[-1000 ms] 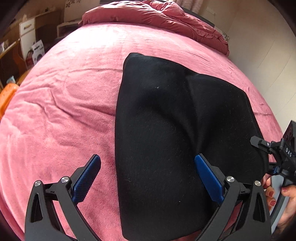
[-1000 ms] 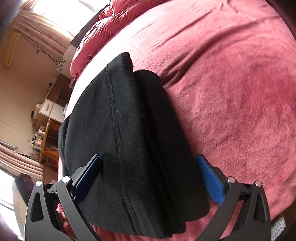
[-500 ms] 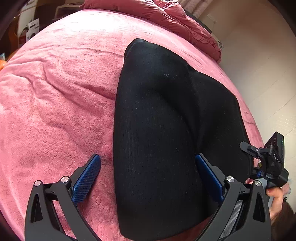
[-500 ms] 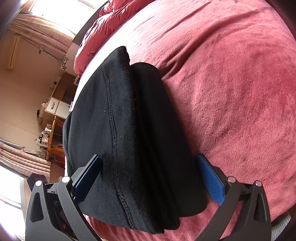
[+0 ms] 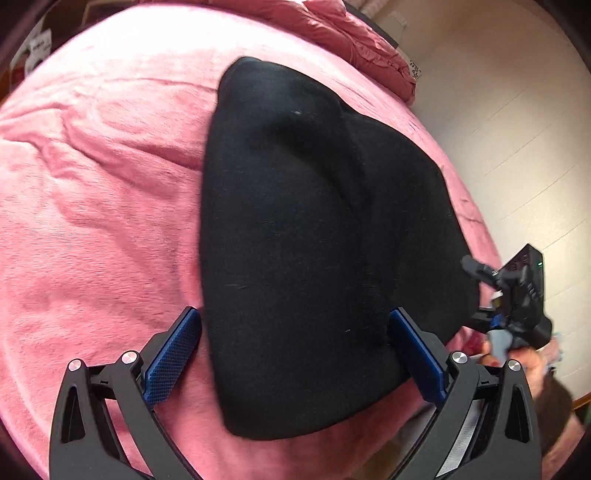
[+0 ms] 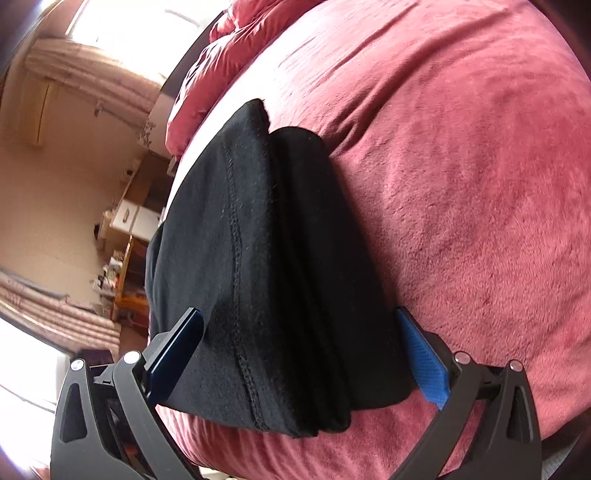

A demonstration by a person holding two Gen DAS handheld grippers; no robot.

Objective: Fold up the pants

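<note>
The black pants [image 5: 314,240] lie folded into a thick stack on the pink bed cover [image 5: 92,221]. My left gripper [image 5: 295,321] is open, its blue pads on either side of the stack's near end, gripping nothing. In the right wrist view the layered edge of the pants [image 6: 258,258] shows a stitched seam. My right gripper [image 6: 299,317] is open too and straddles that edge. In the left wrist view, the right gripper's black housing [image 5: 524,288] shows at the far right, held by a hand [image 5: 532,362].
A crumpled pink duvet [image 5: 351,33] lies at the head of the bed. A pale wall [image 5: 517,129] runs close along the bed's right side. Shelves and white boxes [image 6: 129,218] stand beyond the bed's left edge, under a bright window [image 6: 122,40].
Both views have shifted a little, with both grippers open over the stack throughout. The pants have kept their place and shape.
</note>
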